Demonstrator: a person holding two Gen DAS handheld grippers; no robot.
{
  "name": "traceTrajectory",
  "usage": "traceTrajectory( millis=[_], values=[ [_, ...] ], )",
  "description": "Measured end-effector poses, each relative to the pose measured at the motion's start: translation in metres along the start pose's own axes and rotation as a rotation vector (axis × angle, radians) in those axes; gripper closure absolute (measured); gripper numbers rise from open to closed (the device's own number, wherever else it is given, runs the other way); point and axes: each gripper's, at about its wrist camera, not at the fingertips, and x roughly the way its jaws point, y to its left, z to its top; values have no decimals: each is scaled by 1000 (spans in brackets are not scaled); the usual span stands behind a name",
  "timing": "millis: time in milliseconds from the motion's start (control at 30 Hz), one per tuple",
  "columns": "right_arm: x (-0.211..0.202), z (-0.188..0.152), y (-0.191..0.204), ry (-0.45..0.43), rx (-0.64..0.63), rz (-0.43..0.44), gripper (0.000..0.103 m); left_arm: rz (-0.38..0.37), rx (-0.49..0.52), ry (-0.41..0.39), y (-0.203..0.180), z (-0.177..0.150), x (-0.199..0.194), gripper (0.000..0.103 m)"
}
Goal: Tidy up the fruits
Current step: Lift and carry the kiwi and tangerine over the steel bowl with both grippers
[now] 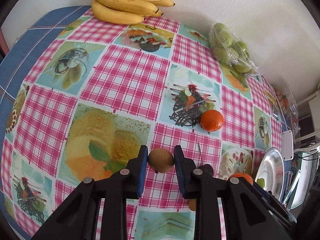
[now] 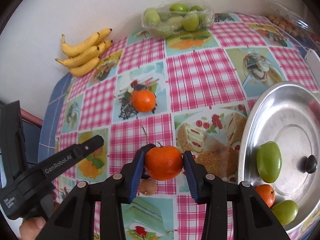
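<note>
My left gripper (image 1: 161, 160) is shut on a small brown fruit (image 1: 161, 161), held a little above the checked tablecloth (image 1: 128, 84). My right gripper (image 2: 164, 163) is shut on a tangerine (image 2: 164, 163), also lifted off the cloth. A second tangerine (image 2: 144, 101) lies on the table beyond it. Another small brown fruit (image 2: 148, 187) lies under the right gripper, beside a dark fruit that is mostly hidden. To the right, a metal tray (image 2: 296, 104) holds two green fruits (image 2: 269, 165), a tangerine (image 2: 265, 195) and a dark plum (image 2: 311, 164).
Bananas (image 1: 124, 2) lie against the wall at the back left. A clear pack of green fruits (image 2: 176, 20) stands at the back, and another clear box (image 2: 288, 22) sits at the far right corner. A hand (image 2: 32, 227) holds the left gripper.
</note>
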Motion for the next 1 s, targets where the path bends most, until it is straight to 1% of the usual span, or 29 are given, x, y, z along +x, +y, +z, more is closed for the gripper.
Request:
traceTrajectory(
  millis=[100,233,333,433,567,733,867,1000],
  values=[
    [-12,1,2,-22,-3,1,60,-1,-8,-10,0,0,-10,76],
    [-17,1,0,-18,9,6,60,-21,-37,-12,2,-3,-19,76],
    [-15,0,-2,-9,17,6,60,-4,-43,-18,0,-6,-24,76],
    [-12,-2,-6,2,24,4,60,-3,-54,-15,-2,-8,-23,76],
    [-8,-3,-10,11,26,-29,60,1,-72,-8,-1,-10,-21,76],
    [-7,-3,-20,18,46,-40,60,14,-94,-4,-4,-13,-19,76],
    [-12,-2,-27,10,58,-47,60,27,-94,-8,-10,-16,-19,76],
    [-20,-1,-37,-8,77,-49,60,24,-79,-8,-24,-20,-18,76]
  ],
)
